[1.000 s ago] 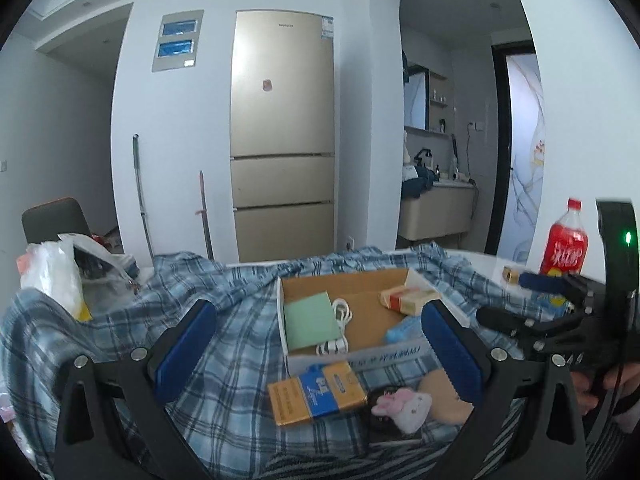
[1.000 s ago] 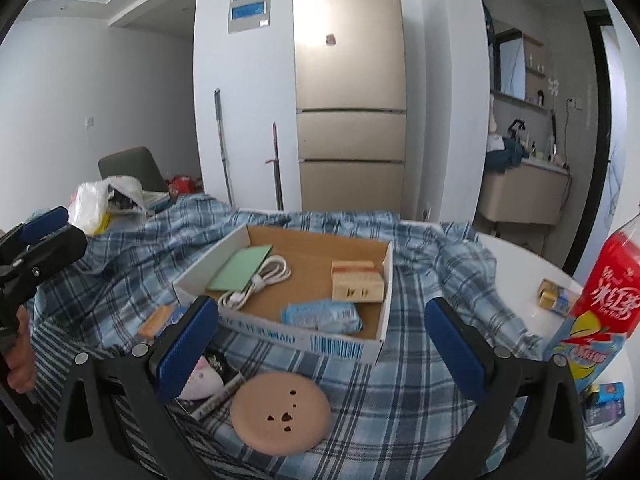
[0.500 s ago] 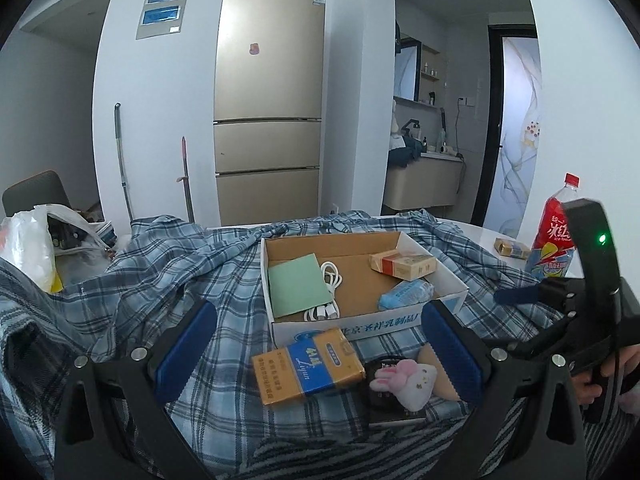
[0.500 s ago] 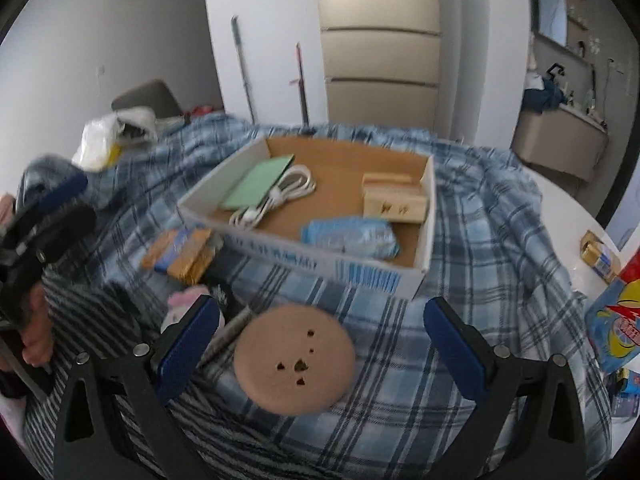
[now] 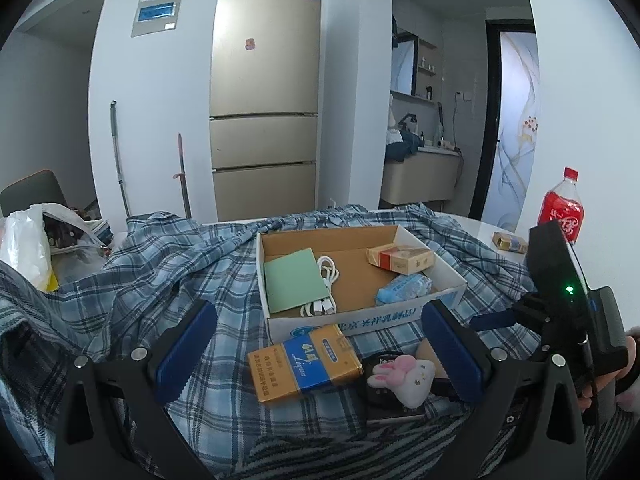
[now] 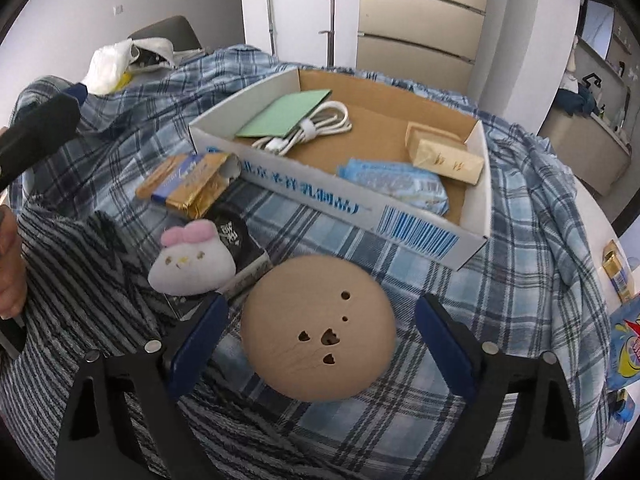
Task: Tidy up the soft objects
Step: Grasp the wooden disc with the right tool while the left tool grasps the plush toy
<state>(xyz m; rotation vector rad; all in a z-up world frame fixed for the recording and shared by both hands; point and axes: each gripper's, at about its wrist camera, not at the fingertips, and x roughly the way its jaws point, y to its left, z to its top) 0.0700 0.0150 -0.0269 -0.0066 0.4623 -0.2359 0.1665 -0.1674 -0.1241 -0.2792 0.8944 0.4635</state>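
Note:
A white plush bunny with pink ears (image 5: 404,376) (image 6: 192,260) lies on a black packet on the plaid cloth, in front of an open cardboard box (image 5: 360,322) (image 6: 360,216). A round tan disc with small holes (image 6: 318,330) lies beside it. My right gripper (image 6: 320,338) is open, its blue pads either side of the disc, just above it. My left gripper (image 5: 316,354) is open and empty above a blue and gold carton (image 5: 304,362) (image 6: 188,180), with the bunny near its right pad. The box holds a blue tissue pack (image 5: 404,288) (image 6: 396,184).
The box also holds a green card (image 6: 284,114), a white cable (image 6: 308,128) and a tan carton (image 6: 444,156). A red soda bottle (image 5: 560,208) and a small pack (image 5: 508,242) stand at the right. A white bag (image 5: 24,252) lies far left. A striped cloth (image 6: 76,280) lies nearest.
My right gripper has tilted down and moved in over the tan disc, which now sits between its pads. My left gripper has shifted slightly; the carton and bunny look nearer.

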